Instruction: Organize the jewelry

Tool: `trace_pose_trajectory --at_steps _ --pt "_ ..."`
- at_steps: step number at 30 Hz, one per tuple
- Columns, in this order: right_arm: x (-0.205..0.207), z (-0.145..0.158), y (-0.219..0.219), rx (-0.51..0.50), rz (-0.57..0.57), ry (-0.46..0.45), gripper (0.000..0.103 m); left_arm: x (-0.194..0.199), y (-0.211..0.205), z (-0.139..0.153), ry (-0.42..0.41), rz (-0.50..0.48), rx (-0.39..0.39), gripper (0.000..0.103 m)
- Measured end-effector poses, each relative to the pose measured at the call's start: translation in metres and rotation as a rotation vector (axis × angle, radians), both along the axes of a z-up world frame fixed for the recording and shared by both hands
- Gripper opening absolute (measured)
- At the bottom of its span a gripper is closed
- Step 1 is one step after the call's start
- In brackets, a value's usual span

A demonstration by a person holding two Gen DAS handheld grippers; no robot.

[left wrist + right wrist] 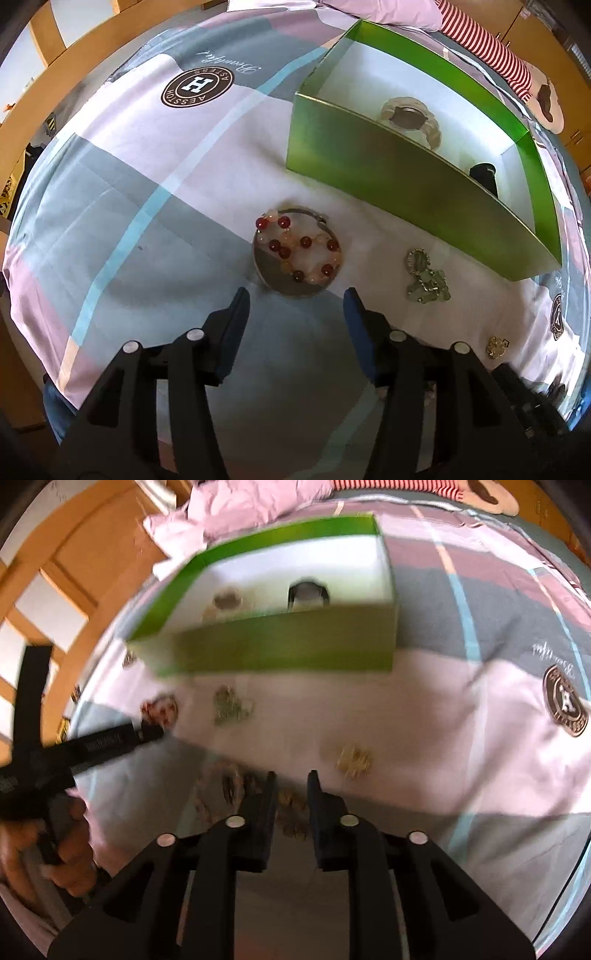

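We are hovering our left hand-held gripper (295, 295), jaws spread and empty, just short of the beaded bracelet (297, 248) lying straight ahead on the bed (147, 206), while our right hand-held gripper (291, 780) is narrowing around a small blurred trinket (291, 805).

On the bed (147, 192), the box (369, 166) sits far back. A bracelet (410, 118) lies inside it. Before the box lie a bead string (299, 251) on a ring (258, 258), and a brooch (424, 277) to its right.
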State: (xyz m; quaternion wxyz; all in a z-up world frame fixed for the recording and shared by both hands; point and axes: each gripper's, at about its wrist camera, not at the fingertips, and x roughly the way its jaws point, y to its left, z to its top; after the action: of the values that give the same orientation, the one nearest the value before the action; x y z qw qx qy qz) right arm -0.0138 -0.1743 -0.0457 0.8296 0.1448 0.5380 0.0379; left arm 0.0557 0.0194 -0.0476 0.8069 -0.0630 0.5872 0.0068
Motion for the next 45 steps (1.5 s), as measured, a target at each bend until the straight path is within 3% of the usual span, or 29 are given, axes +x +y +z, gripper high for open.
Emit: trace_pose_trajectory --at_steps 3,6,8,9,10,11,19,24,29,30,32,33,35,39,41,43,45 --pt "-0.005 -0.011 0.011 -0.056 0.032 0.026 0.025 -0.003 -0.003 -0.001 0.004 -0.016 0.000 0.055" --pt "-0.003 -0.015 0.025 -0.145 0.061 0.011 0.042 -0.011 -0.008 -0.003 0.018 -0.058 -0.005 0.057" --pt "0.000 -0.016 0.029 -0.201 0.065 -0.005 0.042 -0.017 -0.014 -0.004 0.025 -0.097 -0.014 0.058" --pt "0.002 -0.016 0.028 -0.198 0.054 -0.013 0.031 -0.020 -0.018 -0.005 0.024 -0.120 -0.013 0.058" --pt "0.002 -0.015 0.025 -0.201 0.036 -0.015 0.014 -0.022 -0.021 -0.005 0.023 -0.138 -0.008 0.059" --pt "0.002 -0.013 0.022 -0.204 0.024 -0.011 0.009 -0.024 -0.025 -0.006 0.023 -0.158 0.000 0.059" --pt "-0.009 0.022 -0.018 -0.168 -0.124 -0.098 0.008 -0.026 -0.047 -0.015 0.053 -0.252 0.043 0.051" --pt "-0.012 0.036 -0.025 -0.158 -0.138 -0.113 0.008 -0.030 -0.060 -0.019 0.046 -0.292 0.091 0.052" --pt "-0.012 0.027 -0.012 -0.142 -0.121 -0.094 0.008 -0.035 -0.071 -0.020 0.023 -0.338 0.147 0.053" --pt "-0.012 0.024 -0.011 -0.139 -0.118 -0.090 0.008 -0.035 -0.074 -0.020 0.016 -0.348 0.151 0.046" --pt "-0.013 0.022 -0.007 -0.132 -0.113 -0.085 0.008 -0.037 -0.077 -0.018 -0.003 -0.369 0.127 0.023" --pt "-0.013 0.022 -0.006 -0.129 -0.112 -0.086 0.008 -0.036 -0.079 -0.017 -0.010 -0.369 0.121 0.005" --pt "-0.014 0.024 -0.007 -0.125 -0.113 -0.091 0.008 -0.032 -0.074 -0.013 -0.025 -0.336 0.093 0.004" --pt "-0.017 0.032 -0.009 -0.122 -0.118 -0.106 0.008 -0.016 -0.034 0.010 -0.109 -0.143 -0.010 0.004" --pt "-0.017 0.032 -0.011 -0.121 -0.119 -0.105 0.008 -0.006 -0.016 0.018 -0.134 -0.058 -0.020 0.011" --pt "-0.017 0.031 -0.011 -0.121 -0.120 -0.100 0.008 0.004 0.000 0.018 -0.122 0.017 -0.018 0.027" --pt "-0.018 0.029 -0.011 -0.119 -0.121 -0.095 0.008 0.016 0.006 0.010 -0.081 0.058 -0.011 0.027"
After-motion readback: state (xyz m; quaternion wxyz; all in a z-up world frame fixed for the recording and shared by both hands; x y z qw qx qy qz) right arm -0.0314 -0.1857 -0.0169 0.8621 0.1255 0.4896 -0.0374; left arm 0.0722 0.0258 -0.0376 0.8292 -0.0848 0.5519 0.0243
